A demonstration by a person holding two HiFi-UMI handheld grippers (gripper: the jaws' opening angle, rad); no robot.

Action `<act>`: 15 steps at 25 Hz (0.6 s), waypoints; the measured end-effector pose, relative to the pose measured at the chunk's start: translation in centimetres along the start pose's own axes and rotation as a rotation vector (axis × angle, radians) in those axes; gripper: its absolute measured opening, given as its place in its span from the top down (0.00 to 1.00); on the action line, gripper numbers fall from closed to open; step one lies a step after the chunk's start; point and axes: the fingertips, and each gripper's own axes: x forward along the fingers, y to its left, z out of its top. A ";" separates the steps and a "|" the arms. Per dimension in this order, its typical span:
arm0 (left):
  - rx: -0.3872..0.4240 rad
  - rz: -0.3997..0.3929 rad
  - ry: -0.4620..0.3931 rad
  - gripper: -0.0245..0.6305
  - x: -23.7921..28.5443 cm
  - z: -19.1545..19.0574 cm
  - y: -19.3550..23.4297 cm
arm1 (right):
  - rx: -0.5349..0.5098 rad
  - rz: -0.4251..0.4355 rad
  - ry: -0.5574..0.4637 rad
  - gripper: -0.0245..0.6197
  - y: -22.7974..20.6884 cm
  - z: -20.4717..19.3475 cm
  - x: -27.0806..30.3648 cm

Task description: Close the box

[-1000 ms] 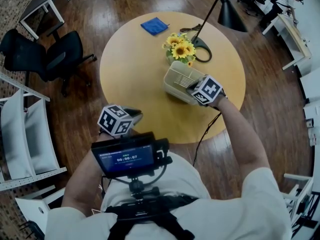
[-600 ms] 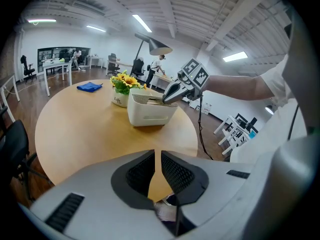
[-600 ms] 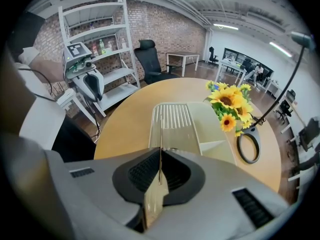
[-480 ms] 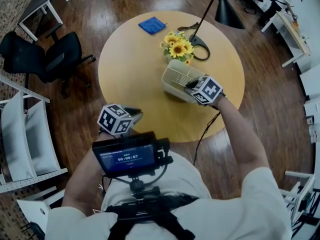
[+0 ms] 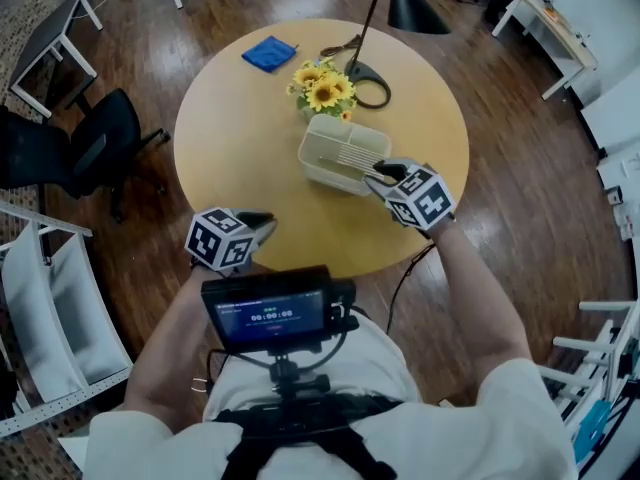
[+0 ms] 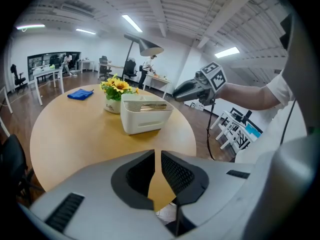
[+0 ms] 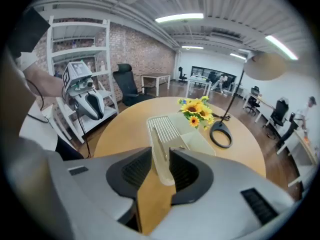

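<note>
A cream box (image 5: 338,153) with a slatted lid stands on the round wooden table (image 5: 230,158), in front of a pot of sunflowers (image 5: 320,90). My right gripper (image 5: 381,175) is at the box's near right edge. In the right gripper view its jaws (image 7: 161,156) are opening, and the lid's pale near edge (image 7: 162,159) still lies between them. My left gripper (image 5: 263,224) hangs over the table's near left rim, well apart from the box (image 6: 145,115). In the left gripper view its jaws (image 6: 157,156) are all but together with nothing between them.
A black floor lamp (image 5: 405,8) leans over the table's far right, its ring base (image 5: 365,86) behind the flowers. A blue cloth (image 5: 268,53) lies at the far left. A black office chair (image 5: 70,148) and white racks (image 5: 40,298) stand to the left.
My right gripper's jaws have parted around the lid's edge and the hand has drawn a little back toward me. The left gripper has hardly moved. The head view has shifted.
</note>
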 end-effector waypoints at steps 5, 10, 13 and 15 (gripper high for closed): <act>0.073 -0.012 -0.056 0.92 -0.9 1.3 -0.5 | 0.241 -0.172 -0.118 0.78 3.4 -3.9 -5.5; 0.120 -0.024 -0.126 0.92 -3.8 0.9 -1.6 | 0.493 -0.298 -0.216 0.73 11.1 -8.3 -9.6; 0.137 -0.018 -0.163 0.92 -5.7 0.4 -2.8 | 0.652 -0.358 -0.258 0.73 16.0 -11.1 -12.3; 0.142 -0.002 -0.197 0.92 -7.3 0.3 -3.4 | 0.719 -0.391 -0.281 0.65 18.8 -12.1 -13.9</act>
